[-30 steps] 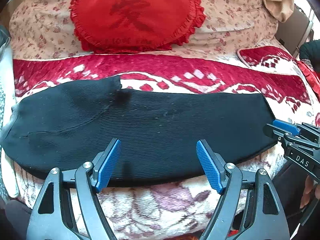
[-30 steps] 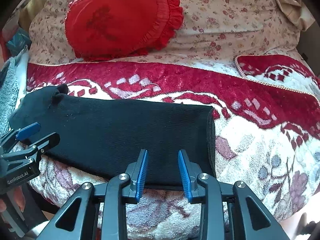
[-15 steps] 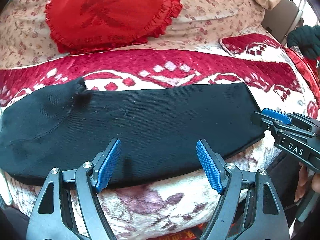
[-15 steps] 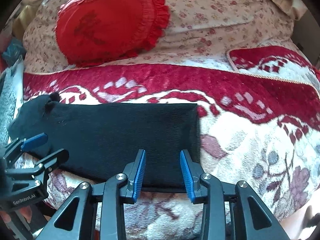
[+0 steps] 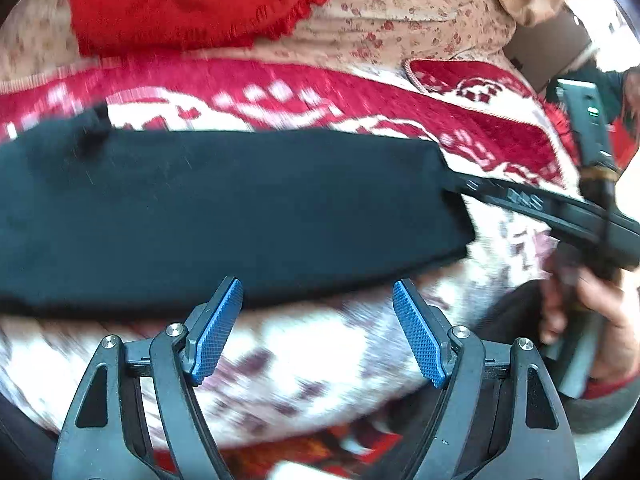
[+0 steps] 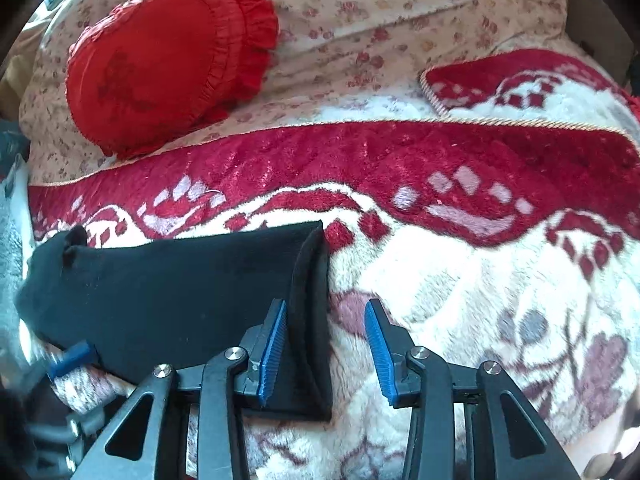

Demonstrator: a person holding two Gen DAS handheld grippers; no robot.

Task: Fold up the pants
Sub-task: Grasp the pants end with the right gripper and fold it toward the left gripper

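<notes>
- Left claw (image 5: 318, 330): released, blue pads wide apart, nothing between them. It hovers over the near edge of the blanket (image 5: 320, 364), just short of the pants' near long edge.
- Right claw (image 6: 326, 346): released too, moderate gap. Its left pad (image 6: 274, 346) sits against the cuff end of the pants; right pad is over bare blanket. The cuff edge is lifted and curls up beside that left pad, but it is not pinched between both pads.
- From the left wrist view, the right claw's fingers (image 5: 520, 200) reach in from the right and touch the pants' right end. View is motion-blurred. A hand (image 5: 600, 312) grips its handle.
- Pants (image 5: 224, 216): black, ribbed knit, lying flat as one long band across the near part of the bed, running left to right. Waist end is left, cuff end right. Small bump of fabric sticks up at the far-left edge (image 6: 74, 240).
- Blanket: plush, white with dark red floral pattern near, solid red patterned band behind the pants.
- Farther back: beige floral bedspread (image 6: 360, 20), with a red ruffled cushion (image 6: 160, 60) resting on it, well apart from the pants.
- Second red-and-white patterned piece (image 6: 520, 88) lies at far right.
</notes>
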